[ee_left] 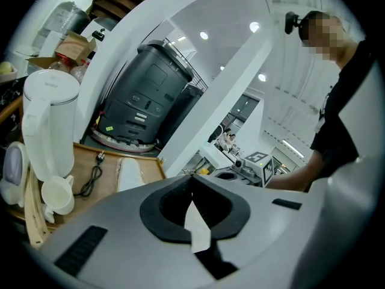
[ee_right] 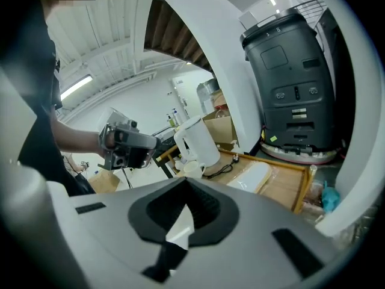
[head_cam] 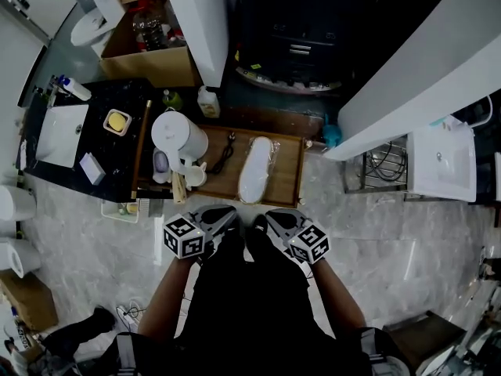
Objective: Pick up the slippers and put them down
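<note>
A pair of white slippers (head_cam: 256,168) in clear wrap lies on a low wooden tray table (head_cam: 291,180), ahead of both grippers. The left gripper view shows the slippers (ee_left: 129,173) beyond the jaws, and the right gripper view shows them (ee_right: 252,176) on the tray. My left gripper (head_cam: 222,213) and right gripper (head_cam: 271,217) hover side by side just short of the tray's near edge. Both are shut, with nothing between the jaws. Each gripper view also catches the other one: the right gripper (ee_left: 255,163) and the left gripper (ee_right: 126,143).
On the tray's left end stand a white kettle (head_cam: 178,135), a white cup (ee_left: 57,194) and a black cable (head_cam: 225,153). A black machine (head_cam: 293,37) stands behind it between white slanted beams. A dark counter with a sink (head_cam: 63,131) is at left.
</note>
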{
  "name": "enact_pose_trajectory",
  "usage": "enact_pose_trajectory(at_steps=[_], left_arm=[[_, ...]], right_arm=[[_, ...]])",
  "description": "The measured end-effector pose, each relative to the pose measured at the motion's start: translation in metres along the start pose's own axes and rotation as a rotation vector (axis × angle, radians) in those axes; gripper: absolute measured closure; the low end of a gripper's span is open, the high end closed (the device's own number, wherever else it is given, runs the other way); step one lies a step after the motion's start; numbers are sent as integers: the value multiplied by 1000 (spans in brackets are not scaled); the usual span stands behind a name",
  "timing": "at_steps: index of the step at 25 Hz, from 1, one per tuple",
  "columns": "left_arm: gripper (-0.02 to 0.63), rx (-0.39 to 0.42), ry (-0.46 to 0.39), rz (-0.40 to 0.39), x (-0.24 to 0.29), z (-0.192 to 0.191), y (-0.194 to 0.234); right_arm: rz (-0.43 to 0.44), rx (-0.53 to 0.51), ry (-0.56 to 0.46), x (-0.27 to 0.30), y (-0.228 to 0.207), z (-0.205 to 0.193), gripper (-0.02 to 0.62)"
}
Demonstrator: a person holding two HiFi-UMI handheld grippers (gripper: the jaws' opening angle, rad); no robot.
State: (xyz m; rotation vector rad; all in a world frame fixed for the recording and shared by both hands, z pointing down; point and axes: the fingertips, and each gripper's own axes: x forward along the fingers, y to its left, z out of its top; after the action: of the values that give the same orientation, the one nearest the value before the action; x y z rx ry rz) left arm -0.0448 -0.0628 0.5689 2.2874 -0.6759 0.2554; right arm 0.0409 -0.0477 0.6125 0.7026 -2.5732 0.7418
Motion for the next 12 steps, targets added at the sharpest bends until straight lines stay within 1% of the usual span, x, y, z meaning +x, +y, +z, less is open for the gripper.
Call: enact_pose_trajectory(at_steps=[3,7,12], left_arm=[[594,-11,19,-3,8,-1,10],[594,-19,47,-34,17,0,21],[594,-36,112,-69,28,-14,36]], right_arm=[[-12,22,5,6,-11,-2,588],[-26,59,8,18,-19,-4,588],[-46,99,13,33,-28,-12,588]])
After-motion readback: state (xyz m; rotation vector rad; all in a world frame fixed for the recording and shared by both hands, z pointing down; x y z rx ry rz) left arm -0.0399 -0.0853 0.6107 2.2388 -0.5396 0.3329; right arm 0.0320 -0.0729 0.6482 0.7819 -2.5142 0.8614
